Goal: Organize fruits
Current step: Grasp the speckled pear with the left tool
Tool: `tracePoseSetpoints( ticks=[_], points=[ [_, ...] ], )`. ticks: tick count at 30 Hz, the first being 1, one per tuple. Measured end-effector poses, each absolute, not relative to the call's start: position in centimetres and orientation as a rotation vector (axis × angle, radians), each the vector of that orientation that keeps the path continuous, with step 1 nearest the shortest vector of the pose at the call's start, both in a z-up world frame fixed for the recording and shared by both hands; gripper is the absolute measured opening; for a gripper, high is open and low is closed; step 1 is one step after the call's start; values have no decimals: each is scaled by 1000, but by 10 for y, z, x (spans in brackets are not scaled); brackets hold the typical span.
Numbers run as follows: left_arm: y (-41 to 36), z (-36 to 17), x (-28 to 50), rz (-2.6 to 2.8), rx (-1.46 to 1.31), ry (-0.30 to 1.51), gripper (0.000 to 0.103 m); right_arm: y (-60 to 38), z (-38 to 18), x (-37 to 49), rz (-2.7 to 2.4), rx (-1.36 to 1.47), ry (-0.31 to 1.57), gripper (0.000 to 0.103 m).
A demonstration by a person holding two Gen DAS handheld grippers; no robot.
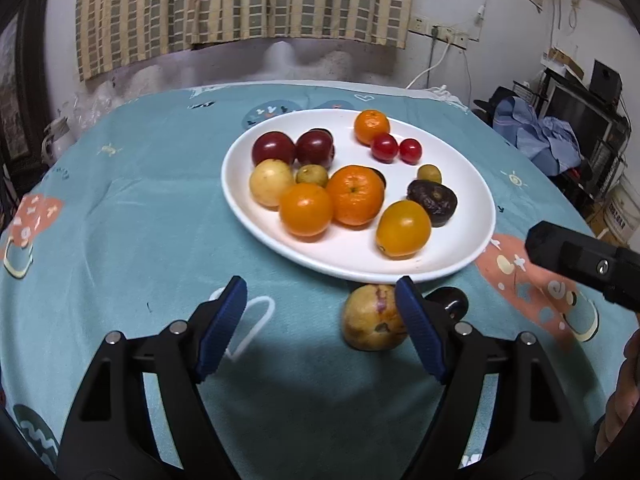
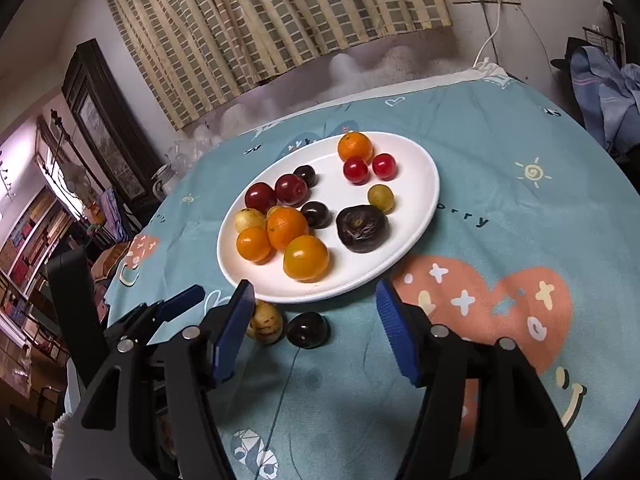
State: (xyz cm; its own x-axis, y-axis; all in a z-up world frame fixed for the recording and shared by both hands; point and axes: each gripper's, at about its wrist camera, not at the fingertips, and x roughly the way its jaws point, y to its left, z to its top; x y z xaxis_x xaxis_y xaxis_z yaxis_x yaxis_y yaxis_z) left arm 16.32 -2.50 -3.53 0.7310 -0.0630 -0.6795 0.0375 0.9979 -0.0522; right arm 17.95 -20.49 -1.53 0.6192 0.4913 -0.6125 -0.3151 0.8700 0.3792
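Nearest to the camera in the left wrist view is the left gripper (image 1: 320, 328), low over the cloth, with its two blue-padded fingers wide apart and nothing between them. Just behind its right finger lies a yellow fruit with purple spots (image 1: 374, 318), on the tablecloth (image 1: 120, 240) and close to the near rim of the white plate (image 1: 472, 248). A small dark fruit (image 1: 454, 300) lies beside it on the right, partly hidden by the finger.

In the right wrist view the right gripper (image 2: 316, 332) is also spread wide and holds nothing. The same two loose fruits lie in front of it: the yellow fruit (image 2: 266, 322) touches or almost touches its left finger, and the dark fruit (image 2: 308, 330) lies between the fingers but further forward.

On the plate (image 2: 416, 208) are all the other fruits. Three orange ones (image 1: 306, 210) sit together at the near side, with a pale yellow fruit (image 1: 272, 182) and two dark red plums (image 1: 273, 149) behind them. A wrinkled dark purple fruit (image 1: 433, 202) lies at the right, and a small green fruit (image 1: 429, 173) is just behind it. At the far side a small orange (image 1: 371, 127) touches two red cherry tomatoes (image 1: 385, 147).

The plate stands on a blue-green tablecloth with pink drawings. Behind the table hangs a checked curtain (image 1: 240, 4) on a white wall.
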Motion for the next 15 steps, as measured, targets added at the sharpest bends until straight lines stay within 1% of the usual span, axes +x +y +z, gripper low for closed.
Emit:
tracePoseSetpoints(
  ticks=[2, 15],
  points=[
    [-30, -36, 163, -54, -6, 748, 82, -202, -18, 180, 468, 228, 784, 64],
    [-41, -39, 165, -55, 44, 758, 85, -205, -24, 182, 444, 231, 809, 64]
  ],
)
